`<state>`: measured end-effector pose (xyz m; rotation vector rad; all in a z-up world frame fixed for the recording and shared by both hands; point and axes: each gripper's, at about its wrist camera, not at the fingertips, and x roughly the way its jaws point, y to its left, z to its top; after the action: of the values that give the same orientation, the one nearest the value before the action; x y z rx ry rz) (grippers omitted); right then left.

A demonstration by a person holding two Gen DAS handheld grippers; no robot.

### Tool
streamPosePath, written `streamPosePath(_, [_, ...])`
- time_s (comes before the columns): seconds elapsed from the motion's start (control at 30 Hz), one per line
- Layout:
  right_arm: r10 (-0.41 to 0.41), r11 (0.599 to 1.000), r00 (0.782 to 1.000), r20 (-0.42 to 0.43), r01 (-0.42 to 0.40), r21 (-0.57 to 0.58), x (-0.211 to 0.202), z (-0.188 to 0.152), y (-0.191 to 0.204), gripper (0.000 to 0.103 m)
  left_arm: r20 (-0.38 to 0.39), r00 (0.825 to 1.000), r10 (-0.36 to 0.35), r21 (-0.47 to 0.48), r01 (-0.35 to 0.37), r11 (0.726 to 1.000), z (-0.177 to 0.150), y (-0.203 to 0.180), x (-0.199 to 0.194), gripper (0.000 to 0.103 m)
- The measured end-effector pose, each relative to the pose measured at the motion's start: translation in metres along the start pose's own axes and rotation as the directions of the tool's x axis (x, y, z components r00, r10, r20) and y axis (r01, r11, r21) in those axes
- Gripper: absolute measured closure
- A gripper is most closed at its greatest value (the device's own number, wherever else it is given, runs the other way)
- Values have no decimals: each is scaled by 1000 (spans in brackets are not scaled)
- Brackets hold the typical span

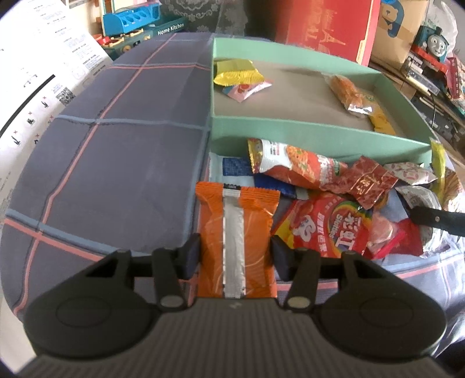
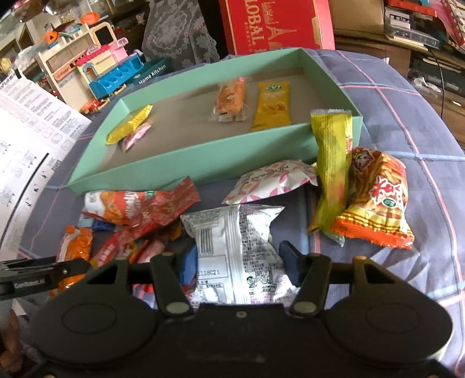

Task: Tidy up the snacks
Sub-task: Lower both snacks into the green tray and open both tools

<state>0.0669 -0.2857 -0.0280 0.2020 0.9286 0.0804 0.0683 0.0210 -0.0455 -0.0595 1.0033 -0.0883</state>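
Observation:
My left gripper (image 1: 236,256) is shut on an orange snack packet (image 1: 236,232) with a silver back seam, held just in front of the snack pile. My right gripper (image 2: 237,261) is shut on a white packet with a barcode (image 2: 235,247). A green box (image 1: 305,132) (image 2: 191,160) stands behind the pile. In it lie a yellow packet (image 2: 130,128), a small pink one (image 2: 136,136), an orange clear-wrapped one (image 2: 231,99) and a yellow stick packet (image 2: 271,106). Loose snacks lie before the box: a red Skittles bag (image 1: 328,226), a red-orange packet (image 2: 136,206), a pink-flowered packet (image 2: 273,180).
A checked blue cloth (image 1: 116,162) covers the surface. A tall yellow packet (image 2: 331,162) and an orange noodle bag (image 2: 375,197) lean at the box's right corner. White instruction sheets (image 2: 26,151) lie on the left. A red carton (image 2: 276,26) and toys stand behind.

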Motion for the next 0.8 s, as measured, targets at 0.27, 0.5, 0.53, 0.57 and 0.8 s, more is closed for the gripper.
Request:
streamPosePath(0.27, [29,1000,998,50,-29,-1,-28,-1,1,45,51,999,-3,-22,4,1000,0,9,-22,53])
streamPosePath(0.5, [68,998,994,85,-68,1,-47,5,5,45,126,992,-16,-21,18,1000,16,11,-47,53])
streamPosePath(0.53, [72,997,993,91,-73,-1,-48,7,5,45,140,990,-20,-16,22,1000,21,10,-50,53])
streamPosePath(0.57, [78,997,992,99,-78,1,-51,9,5,45,153,988,-24,-13,27,1000,26,9,-53,53])
streamPosePath(0.8, [76,997,986,149,-79,13,-59,35,0,45,198,977,-78,35,72,997,69,-13,-57,53])
